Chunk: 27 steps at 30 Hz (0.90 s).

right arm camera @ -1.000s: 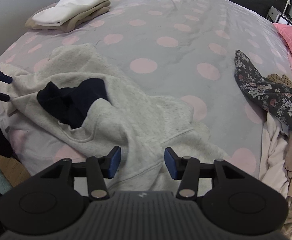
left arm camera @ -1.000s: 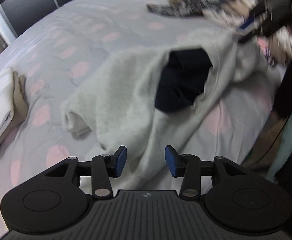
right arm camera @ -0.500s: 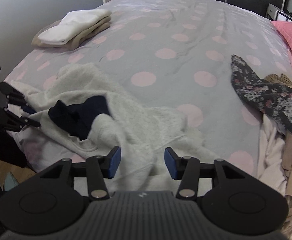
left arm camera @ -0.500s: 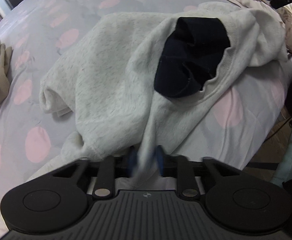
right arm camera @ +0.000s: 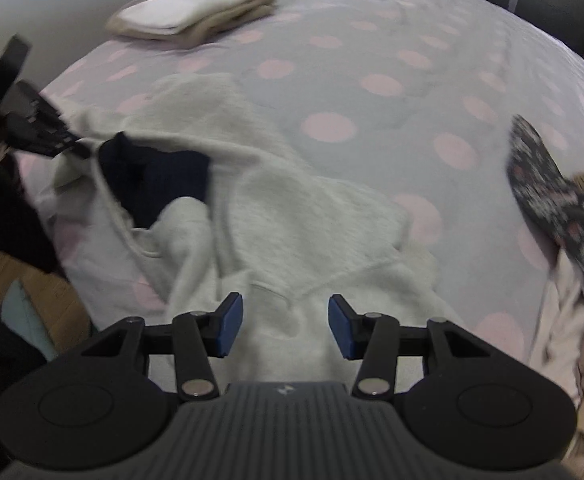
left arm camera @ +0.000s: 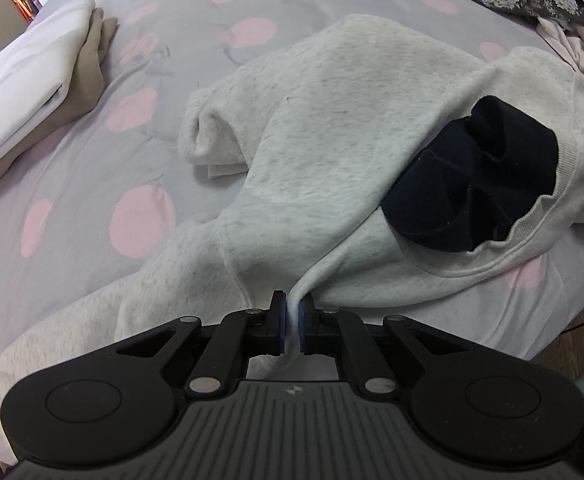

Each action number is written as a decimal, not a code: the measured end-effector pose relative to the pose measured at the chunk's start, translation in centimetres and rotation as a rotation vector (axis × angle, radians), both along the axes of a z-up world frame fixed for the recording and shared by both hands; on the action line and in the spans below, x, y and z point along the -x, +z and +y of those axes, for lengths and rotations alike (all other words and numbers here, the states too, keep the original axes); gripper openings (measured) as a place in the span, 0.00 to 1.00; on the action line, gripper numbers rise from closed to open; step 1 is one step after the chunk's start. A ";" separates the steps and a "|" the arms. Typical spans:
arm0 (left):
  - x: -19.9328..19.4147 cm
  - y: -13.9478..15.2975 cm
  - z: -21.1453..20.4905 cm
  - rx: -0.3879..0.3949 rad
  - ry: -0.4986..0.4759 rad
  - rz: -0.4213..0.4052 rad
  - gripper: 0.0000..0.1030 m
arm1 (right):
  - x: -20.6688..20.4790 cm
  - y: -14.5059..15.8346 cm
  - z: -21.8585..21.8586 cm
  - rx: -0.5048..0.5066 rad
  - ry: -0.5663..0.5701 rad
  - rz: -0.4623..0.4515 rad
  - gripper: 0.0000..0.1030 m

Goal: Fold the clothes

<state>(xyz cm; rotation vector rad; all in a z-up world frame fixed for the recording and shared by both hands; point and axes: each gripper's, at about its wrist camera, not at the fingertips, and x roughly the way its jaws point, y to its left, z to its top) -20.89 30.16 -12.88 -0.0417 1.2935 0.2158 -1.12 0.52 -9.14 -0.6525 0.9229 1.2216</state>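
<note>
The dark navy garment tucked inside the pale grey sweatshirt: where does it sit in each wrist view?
Left wrist: dark navy garment sits right of centre, showing through the pale grey sweatshirt opening.
Right wrist: it sits left of centre, above the open claw.
Shared landmark: the folded white and beige stack on the dotted bedspread.

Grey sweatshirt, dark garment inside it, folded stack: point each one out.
grey sweatshirt (left arm camera: 332,120): left wrist view, on its broad upper panel.
dark garment (left arm camera: 472,192): left wrist view, on the part showing through the neck opening.
folded stack (right arm camera: 195,12): right wrist view, on the white top layer.
</note>
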 end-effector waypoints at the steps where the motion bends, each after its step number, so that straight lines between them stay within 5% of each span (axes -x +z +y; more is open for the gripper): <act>1: 0.1 0.0 0.1 0.000 0.000 0.001 0.04 | 0.7 0.1 0.2 -0.001 0.043 -0.012 0.48; 7: 0.1 -0.9 0.1 -0.013 -0.002 0.031 0.05 | 3.6 -0.7 2.8 0.129 0.293 -0.151 0.44; 14: 0.5 -1.4 0.5 -0.006 0.008 0.039 0.05 | 4.7 -1.4 5.0 0.182 0.447 -0.159 0.39; 21: 0.7 -1.7 0.7 -0.002 0.006 0.041 0.06 | 4.2 -5.1 5.9 0.297 0.439 -0.108 0.32; 27: 0.9 -2.0 0.5 -0.012 -0.002 0.048 0.06 | 4.7 -5.6 4.3 0.265 0.405 -0.050 0.22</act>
